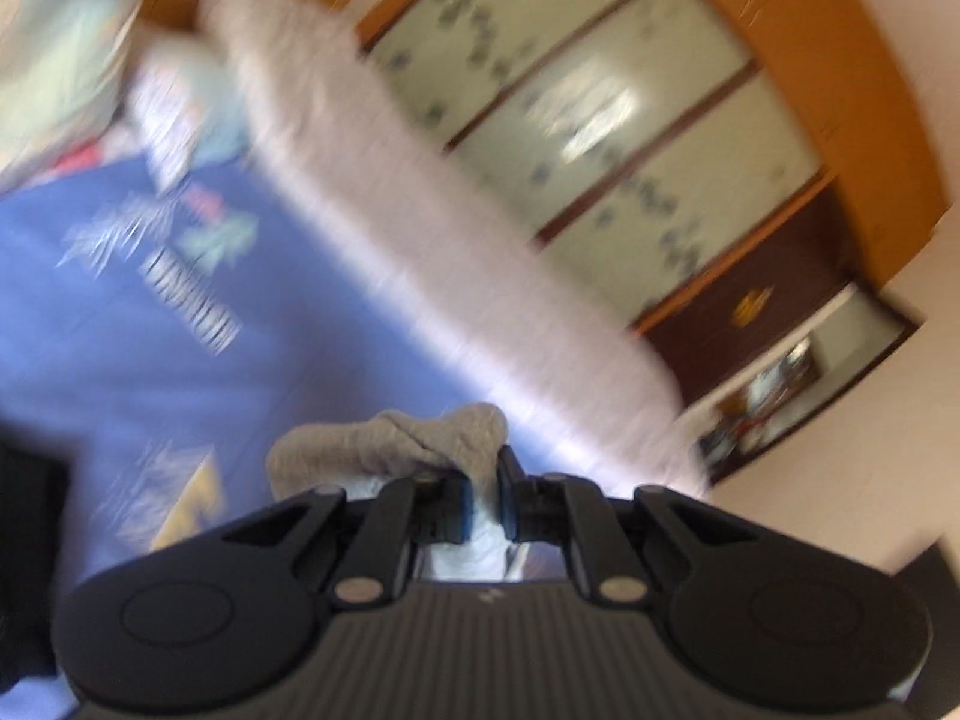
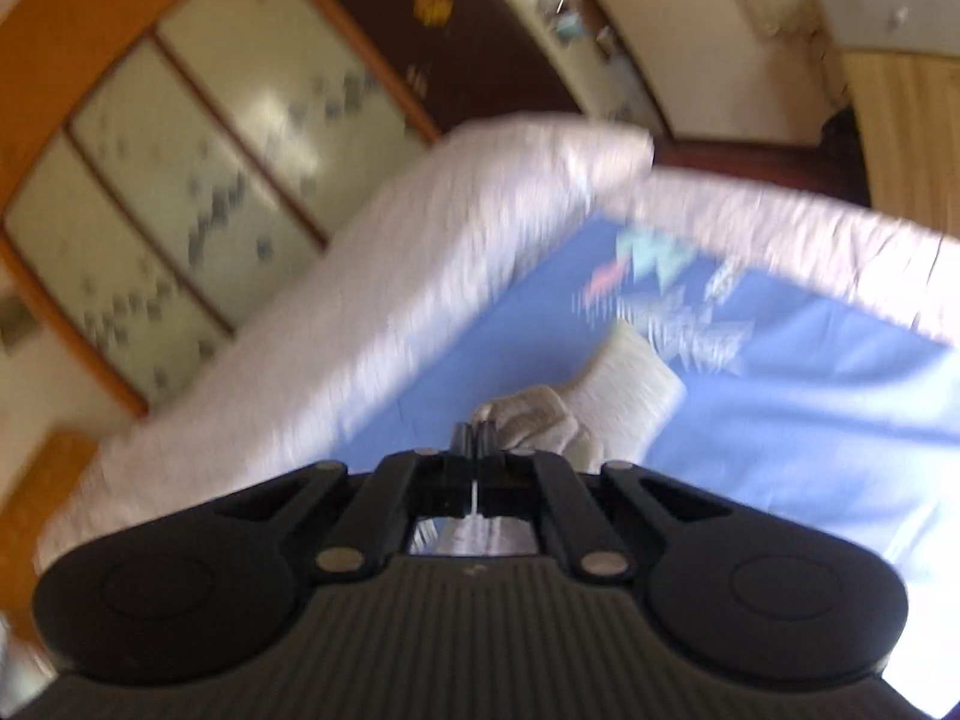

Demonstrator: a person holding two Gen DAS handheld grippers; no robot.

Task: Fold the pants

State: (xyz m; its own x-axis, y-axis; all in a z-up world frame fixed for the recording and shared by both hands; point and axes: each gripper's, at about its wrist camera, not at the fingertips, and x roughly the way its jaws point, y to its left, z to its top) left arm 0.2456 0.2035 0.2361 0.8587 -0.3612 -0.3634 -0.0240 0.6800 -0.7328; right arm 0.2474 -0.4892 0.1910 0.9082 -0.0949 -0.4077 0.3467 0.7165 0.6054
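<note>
The left gripper (image 1: 483,495) pinches a bunched fold of grey knit pants (image 1: 414,438) above a blue printed bedsheet (image 1: 120,330). The right gripper (image 2: 475,441) clamps another fold of the pants (image 2: 540,420).

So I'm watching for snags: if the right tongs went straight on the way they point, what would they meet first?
Likely the grey pants bunched at the right tongs, which are shut on them; beyond lies the blue bedsheet. Blur makes depth uncertain.
</note>
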